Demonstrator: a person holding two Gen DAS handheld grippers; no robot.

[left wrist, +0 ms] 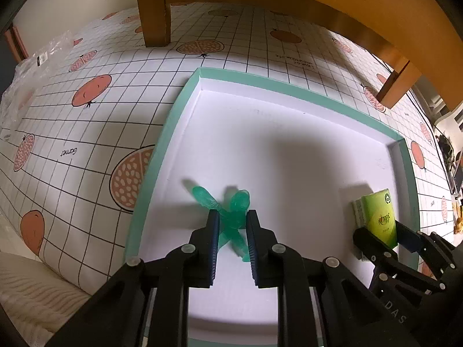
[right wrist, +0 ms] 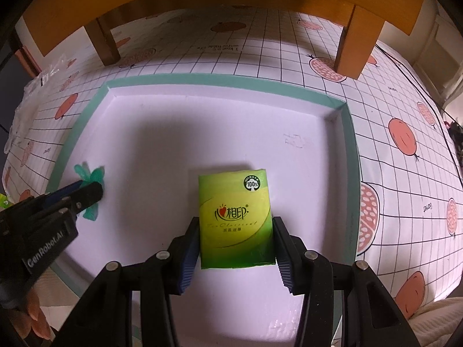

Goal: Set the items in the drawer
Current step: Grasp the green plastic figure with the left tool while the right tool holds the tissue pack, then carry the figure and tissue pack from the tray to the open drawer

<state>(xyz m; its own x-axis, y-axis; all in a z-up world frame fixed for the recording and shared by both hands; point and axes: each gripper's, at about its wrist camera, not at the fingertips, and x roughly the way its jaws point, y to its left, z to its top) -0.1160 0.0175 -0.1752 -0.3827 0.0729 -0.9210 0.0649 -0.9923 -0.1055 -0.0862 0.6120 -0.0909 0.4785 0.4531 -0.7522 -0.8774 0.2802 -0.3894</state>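
Note:
A shallow white drawer with a teal rim [left wrist: 162,133] [right wrist: 231,82] lies on a grid-patterned tablecloth. My left gripper [left wrist: 233,217] is shut on a translucent green plastic item [left wrist: 237,202] made of crossed pieces, low over the drawer's left part. In the right wrist view that gripper [right wrist: 89,190] sits at the left with the green plastic item [right wrist: 92,175] sticking out past its fingers. My right gripper [right wrist: 235,222] is shut on a green tissue pack [right wrist: 235,219] over the drawer's right part. From the left wrist view the tissue pack [left wrist: 379,217] stands tilted up in the right gripper [left wrist: 385,234].
A wooden stand spans the far side of the drawer, with legs [left wrist: 153,14] [right wrist: 361,43] on the tablecloth [left wrist: 86,133]. Crumpled clear plastic [left wrist: 29,66] lies at the far left. A person's fingers [right wrist: 37,318] show under the left gripper's body.

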